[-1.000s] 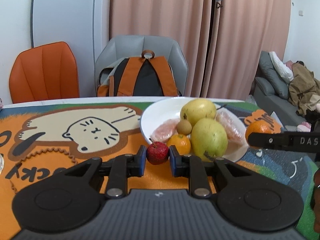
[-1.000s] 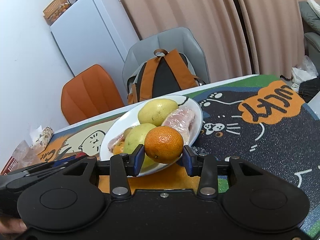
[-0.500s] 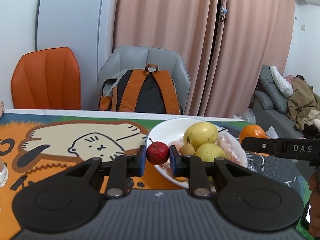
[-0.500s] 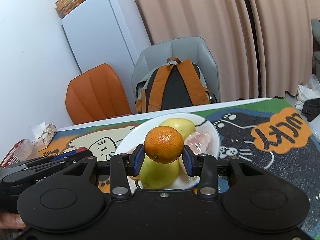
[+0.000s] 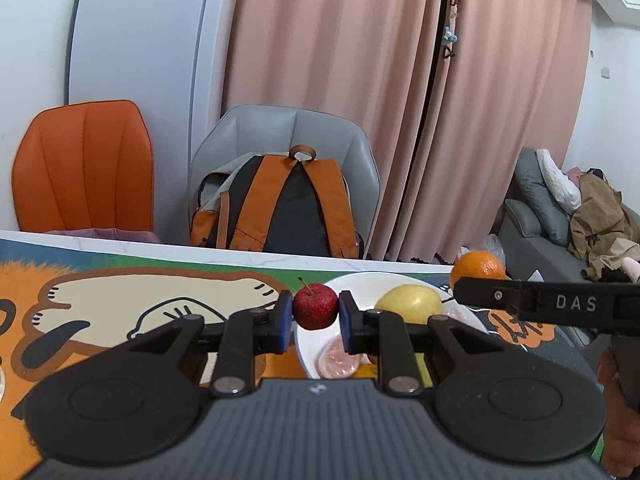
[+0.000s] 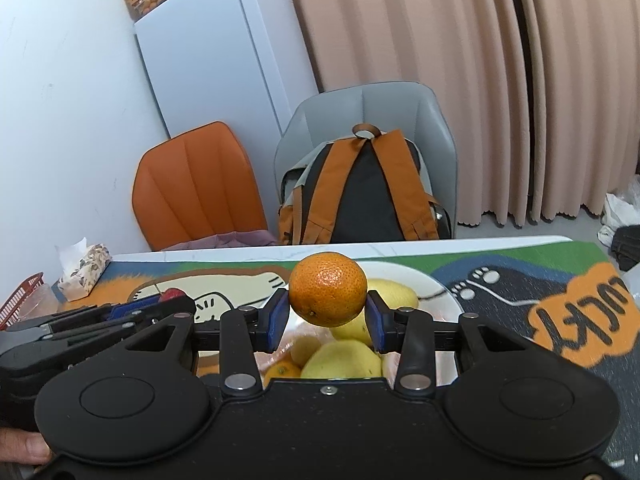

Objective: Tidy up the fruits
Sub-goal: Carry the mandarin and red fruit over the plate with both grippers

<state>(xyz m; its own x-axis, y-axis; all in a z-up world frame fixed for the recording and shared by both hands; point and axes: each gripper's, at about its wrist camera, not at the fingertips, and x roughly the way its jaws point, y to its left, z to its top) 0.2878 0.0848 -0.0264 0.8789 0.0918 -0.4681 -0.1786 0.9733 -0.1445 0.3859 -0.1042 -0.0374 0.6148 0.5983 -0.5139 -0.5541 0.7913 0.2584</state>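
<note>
My left gripper point(image 5: 315, 317) is shut on a small red apple point(image 5: 315, 306) with a stem, held above the table left of the white plate point(image 5: 352, 282). In the right wrist view my right gripper point(image 6: 327, 317) is shut on an orange point(image 6: 327, 289), lifted over the plate point(image 6: 434, 286). The plate holds yellow pears point(image 6: 342, 360), a wrapped pink pomelo piece point(image 5: 340, 358) and a small mandarin point(image 6: 282, 372). The right gripper's side bar point(image 5: 548, 305) with the orange point(image 5: 478, 268) crosses the right of the left wrist view. The left gripper's fingers point(image 6: 120, 314) show at the left of the right wrist view.
A cartoon cat mat point(image 5: 120, 304) covers the table. Behind its far edge stand an orange chair point(image 5: 84, 168) and a grey chair with an orange-and-black backpack point(image 5: 280, 208). A tissue pack point(image 6: 82, 266) and a red basket point(image 6: 20, 300) sit at the left. A sofa point(image 5: 560, 216) is at right.
Both grippers have risen and drawn back from the plate, carrying the apple and the orange; the plate now sits lower and partly hidden behind the fingers.
</note>
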